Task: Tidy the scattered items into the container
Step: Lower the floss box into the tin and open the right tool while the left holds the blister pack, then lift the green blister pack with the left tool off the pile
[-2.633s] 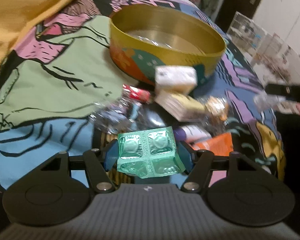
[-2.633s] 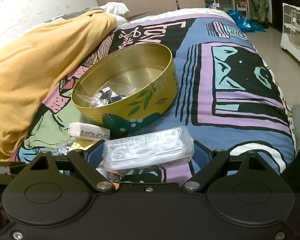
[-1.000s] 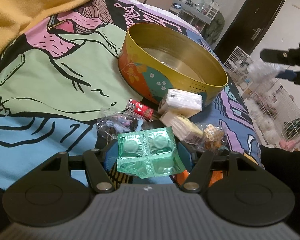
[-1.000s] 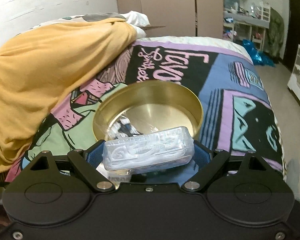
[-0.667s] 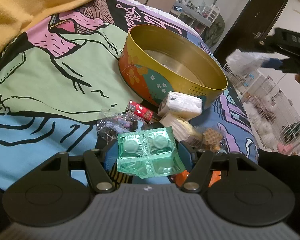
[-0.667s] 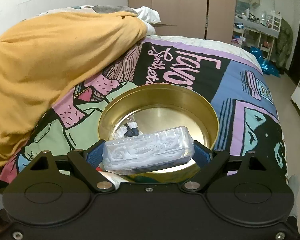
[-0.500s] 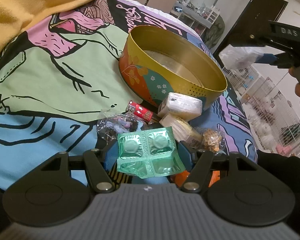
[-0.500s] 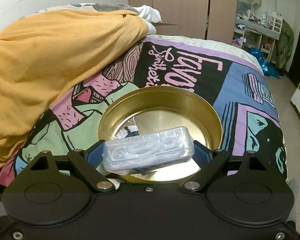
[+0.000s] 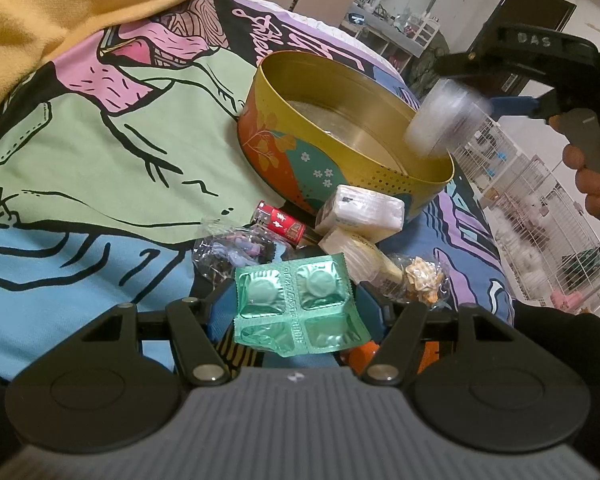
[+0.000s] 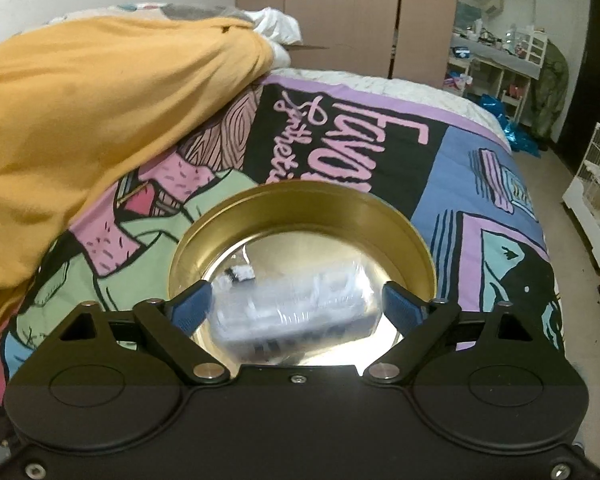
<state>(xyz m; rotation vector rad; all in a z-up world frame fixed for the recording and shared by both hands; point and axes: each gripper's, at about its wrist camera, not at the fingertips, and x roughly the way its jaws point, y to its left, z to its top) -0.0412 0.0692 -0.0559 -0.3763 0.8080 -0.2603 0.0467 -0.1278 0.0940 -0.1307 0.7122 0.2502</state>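
In the left wrist view the left tongs [image 9: 296, 312] sit at the bottom of the frame, part-closed on a green blister pack [image 9: 298, 306] whose edges hide the fingertips. Just beyond lies the clutter on the bed [image 9: 100, 152]: a clear bag [image 9: 232, 250] with contents too crumpled to make out, a red packet [image 9: 280, 222], two white boxes [image 9: 360, 210] stacked, and a bag of brownish bits [image 9: 418, 278]. An orange item [image 9: 364, 354] is mostly hidden under the tongs. Behind them stands the round tin [image 9: 340, 160].

At the upper right of that frame a hand [image 9: 588, 172], cut off by the edge, holds the right tongs [image 10: 298, 306] above the tin's far rim. In the right wrist view its jaws are opening, with blue pads clear of a clear plastic box [image 10: 296, 312], which shows only as a blur between them over the tin's floor. A small bag [image 10: 240, 272] lies in the tin, half hidden. A yellow blanket [image 10: 80, 120] fills the upper left.
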